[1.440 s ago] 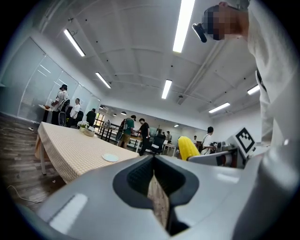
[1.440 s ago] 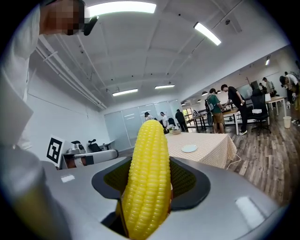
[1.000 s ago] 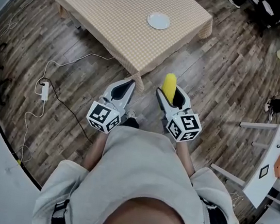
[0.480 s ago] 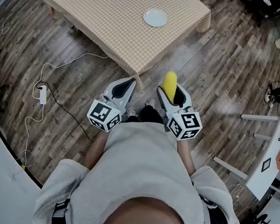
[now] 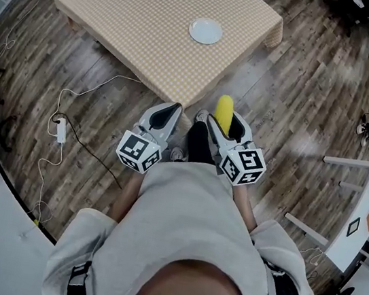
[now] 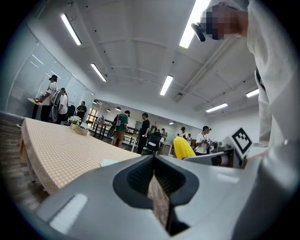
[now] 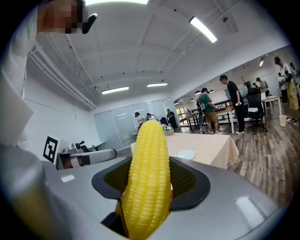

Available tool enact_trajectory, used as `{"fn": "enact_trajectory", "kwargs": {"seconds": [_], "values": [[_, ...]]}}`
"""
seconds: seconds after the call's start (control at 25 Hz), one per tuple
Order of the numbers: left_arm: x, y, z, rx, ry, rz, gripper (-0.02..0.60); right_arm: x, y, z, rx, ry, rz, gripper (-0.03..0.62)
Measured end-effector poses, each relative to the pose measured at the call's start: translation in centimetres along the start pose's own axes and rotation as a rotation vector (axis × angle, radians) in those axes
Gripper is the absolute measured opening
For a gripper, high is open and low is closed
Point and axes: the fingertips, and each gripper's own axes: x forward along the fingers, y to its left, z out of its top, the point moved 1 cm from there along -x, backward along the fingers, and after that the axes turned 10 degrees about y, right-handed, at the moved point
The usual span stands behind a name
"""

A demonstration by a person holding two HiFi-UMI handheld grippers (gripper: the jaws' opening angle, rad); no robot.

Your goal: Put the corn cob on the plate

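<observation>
The corn cob (image 5: pixel 224 109) is bright yellow, with neat rows of kernels. The plate (image 5: pixel 206 31) is plain white. The tablecloth (image 5: pixel 142 13) has a fine check pattern – beige and white. The floor (image 5: pixel 300 106) is dark brown wood planks. The left gripper (image 5: pixel 170 111) and the right gripper (image 5: pixel 222 119) are light grey with black pads – their 2 cubes carry black-and-white square markers. The person's shirt (image 5: pixel 179 232) is pale grey.

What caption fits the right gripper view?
Right tongs grip a yellow corn cob, plate waiting on the table ahead.
</observation>
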Motion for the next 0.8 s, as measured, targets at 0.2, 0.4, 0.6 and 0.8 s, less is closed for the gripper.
{"fn": "enact_trajectory", "kwargs": {"seconds": [0.2,0.4,0.6,0.8], "values": [[3.9,2.6,1.5,-0.001,0.016,0.011,0.008,3.4,-2.9,2.0,0.01,0.011,0.019,0.245],[9.0,5.9,3.7,-0.004,0.022,0.037,0.008,7.6,-6.9,4.4,0.022,0.026,0.045,0.244],[14.1,8.4,7.0,0.011,0.013,0.074,0.008,11.1,-10.9,7.7,0.02,0.036,0.082,0.244],[18.0,10.9,9.5,0.025,0.008,0.113,0.008,14.1,-13.9,11.0,0.006,0.027,0.123,0.244]]}}
